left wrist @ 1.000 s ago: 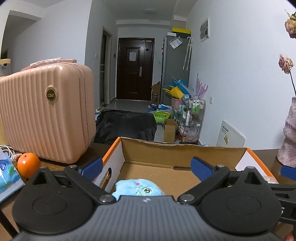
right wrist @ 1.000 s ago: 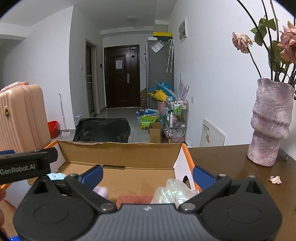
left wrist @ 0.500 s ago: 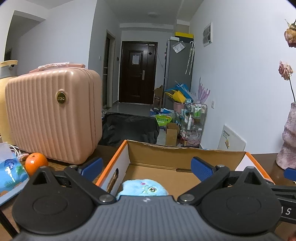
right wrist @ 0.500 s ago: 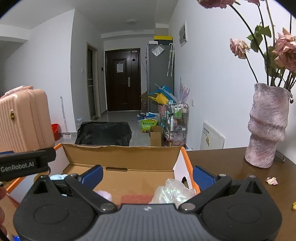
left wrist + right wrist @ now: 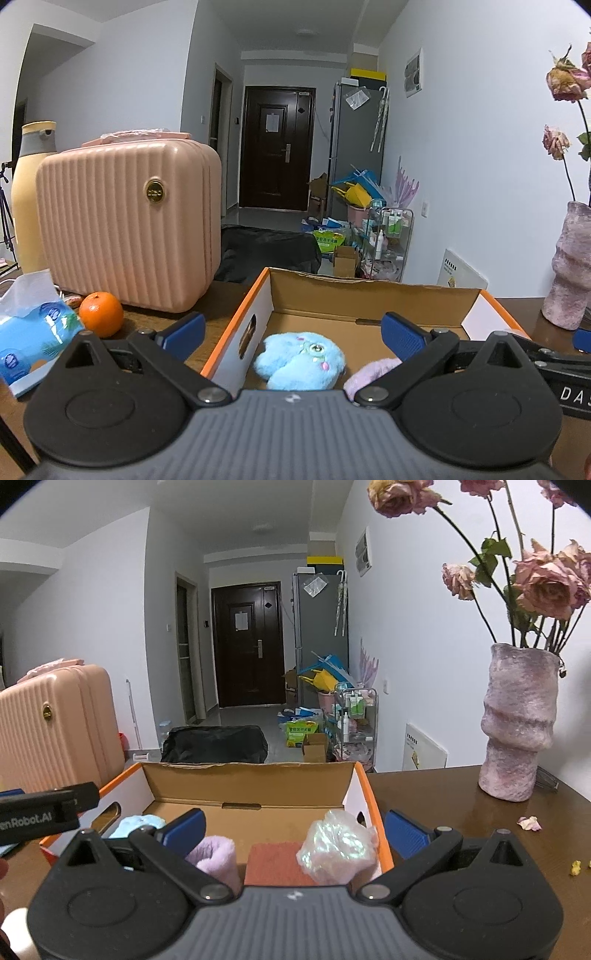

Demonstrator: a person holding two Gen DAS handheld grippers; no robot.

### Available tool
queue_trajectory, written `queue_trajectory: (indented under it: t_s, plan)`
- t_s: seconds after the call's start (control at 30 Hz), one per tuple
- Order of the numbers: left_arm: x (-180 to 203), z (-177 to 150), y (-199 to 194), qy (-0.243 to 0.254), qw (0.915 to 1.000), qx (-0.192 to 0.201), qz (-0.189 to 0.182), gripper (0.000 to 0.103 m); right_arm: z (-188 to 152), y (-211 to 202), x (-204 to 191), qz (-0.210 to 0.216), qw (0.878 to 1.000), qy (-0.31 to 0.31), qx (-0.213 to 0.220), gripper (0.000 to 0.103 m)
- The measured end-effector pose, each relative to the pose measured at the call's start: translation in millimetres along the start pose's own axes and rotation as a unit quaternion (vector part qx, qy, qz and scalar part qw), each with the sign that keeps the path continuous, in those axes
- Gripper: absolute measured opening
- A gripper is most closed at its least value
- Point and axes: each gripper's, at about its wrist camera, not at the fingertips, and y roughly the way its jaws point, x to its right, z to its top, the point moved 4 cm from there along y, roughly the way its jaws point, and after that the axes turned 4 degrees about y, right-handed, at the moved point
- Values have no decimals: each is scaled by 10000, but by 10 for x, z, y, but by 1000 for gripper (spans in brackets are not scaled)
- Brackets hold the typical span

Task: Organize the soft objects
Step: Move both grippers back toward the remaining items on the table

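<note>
Open box on desk, soft things inside.
Box (image 5: 364, 797) sits mid-desk (image 5: 443, 797). In it, left to right: plush toy (image 5: 301, 360), rolled towel (image 5: 216, 856), flat cloth (image 5: 273, 862), crinkled bag (image 5: 338, 847) against the right wall. Suitcase (image 5: 125, 229) stands left of the box, orange (image 5: 101, 314) and tissue pack (image 5: 33, 332) before it. Vase (image 5: 517, 723) stands right, well apart.
</note>
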Motion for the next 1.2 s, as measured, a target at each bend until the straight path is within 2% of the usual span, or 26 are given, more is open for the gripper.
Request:
queue_trajectory:
  t_s: [0.37,0.77,1.2]
  plan:
    - [-24,-168,-391,59,9999,75,52,103,-176,-382,49,68,9997,-49,212,103]
    - [-23,-396,-925,184,9998,94,-57,103,-389,-879,141,56,9989,-169,429,103]
    - [74,-678,-1439,341,9991,29,-254,103,-699,-1346,166,119,9975,-566,399,103]
